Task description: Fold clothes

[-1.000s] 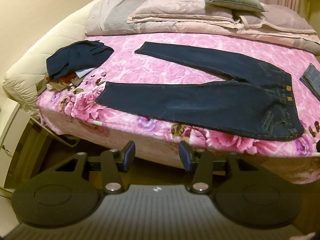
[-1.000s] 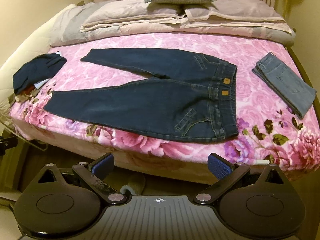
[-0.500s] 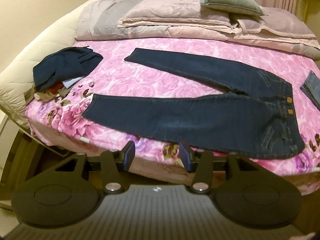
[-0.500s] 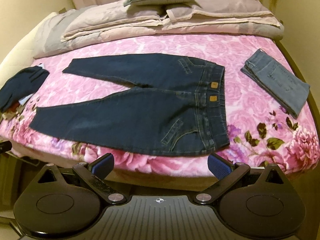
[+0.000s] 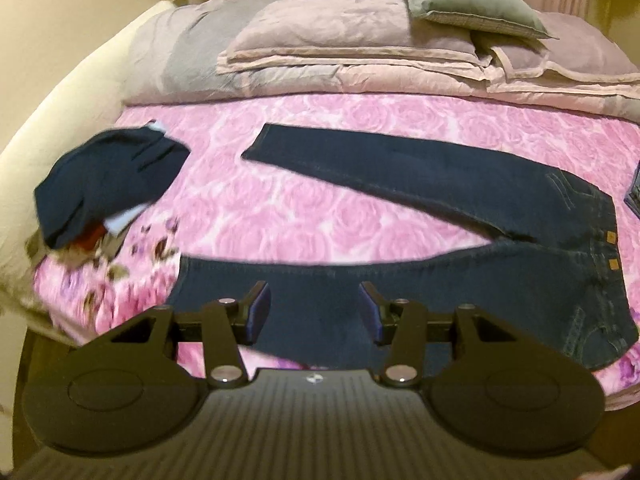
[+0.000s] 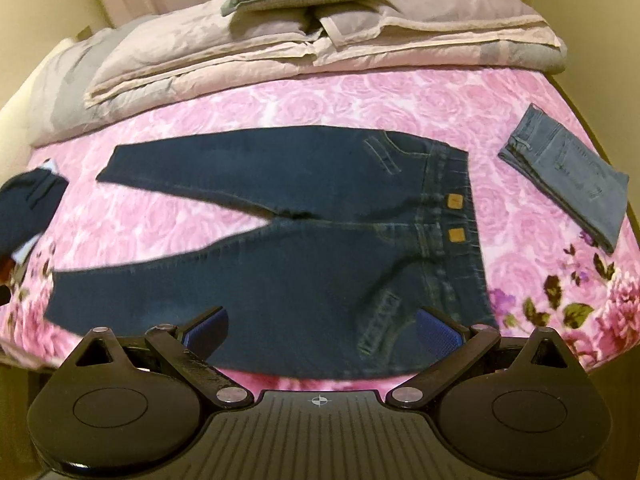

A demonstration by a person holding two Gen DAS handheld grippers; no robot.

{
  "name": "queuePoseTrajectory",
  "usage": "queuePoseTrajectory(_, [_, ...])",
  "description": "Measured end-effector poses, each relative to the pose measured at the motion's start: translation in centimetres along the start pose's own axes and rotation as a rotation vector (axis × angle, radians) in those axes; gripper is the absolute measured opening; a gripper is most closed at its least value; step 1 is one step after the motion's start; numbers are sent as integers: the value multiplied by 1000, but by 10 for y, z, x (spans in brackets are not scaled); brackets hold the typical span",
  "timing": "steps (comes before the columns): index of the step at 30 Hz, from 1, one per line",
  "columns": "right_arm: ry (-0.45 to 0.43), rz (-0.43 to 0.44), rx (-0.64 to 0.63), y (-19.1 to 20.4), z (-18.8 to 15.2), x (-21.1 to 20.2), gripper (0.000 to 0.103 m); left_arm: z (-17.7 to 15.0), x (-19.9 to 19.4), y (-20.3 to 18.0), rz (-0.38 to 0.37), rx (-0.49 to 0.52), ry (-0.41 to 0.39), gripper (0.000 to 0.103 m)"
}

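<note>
The dark blue jeans (image 5: 420, 280) are lying flat on the pink flowery bed cover (image 5: 280, 208), filling the middle of both views. The two legs are spreading apart toward the left of the frame, and the waistband is sitting at the right (two small brown patches are showing on it).

In the left wrist view, the left gripper (image 5: 314, 312) is sitting at the bottom middle of the frame. Its jaws are standing apart with nothing squeezed between them. The near leg of the jeans is showing right behind the gap, close to its left end. I cannot tell if the fingers are touching the cloth.

In the right wrist view, the right gripper (image 6: 322, 330) is at the bottom middle too. Its jaws are standing wide apart and are gripping nothing. The hip part of the jeans (image 6: 280, 248), near a back pocket, is showing between them.

A folded pair of lighter jeans (image 6: 568, 176) is lying at the right of that view, well apart from the dark ones. A heap of dark clothes (image 5: 104, 184) is sitting at the left. A green pillow (image 5: 468, 8) is resting on the bedding at the top.
</note>
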State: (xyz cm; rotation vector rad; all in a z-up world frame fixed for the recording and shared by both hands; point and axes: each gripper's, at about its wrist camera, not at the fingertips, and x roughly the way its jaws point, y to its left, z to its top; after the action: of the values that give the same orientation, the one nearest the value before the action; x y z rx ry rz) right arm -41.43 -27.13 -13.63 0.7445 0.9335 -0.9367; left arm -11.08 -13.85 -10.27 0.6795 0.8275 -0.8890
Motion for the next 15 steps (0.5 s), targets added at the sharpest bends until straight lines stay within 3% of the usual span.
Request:
queuePoseTrajectory(7, [24,-70,81,34,32,27,102,51,48,21,-60,80,11,44])
queuePoseTrajectory(15, [72,-149,143,49,48,57,102,72,95,30,-94,129,63,44])
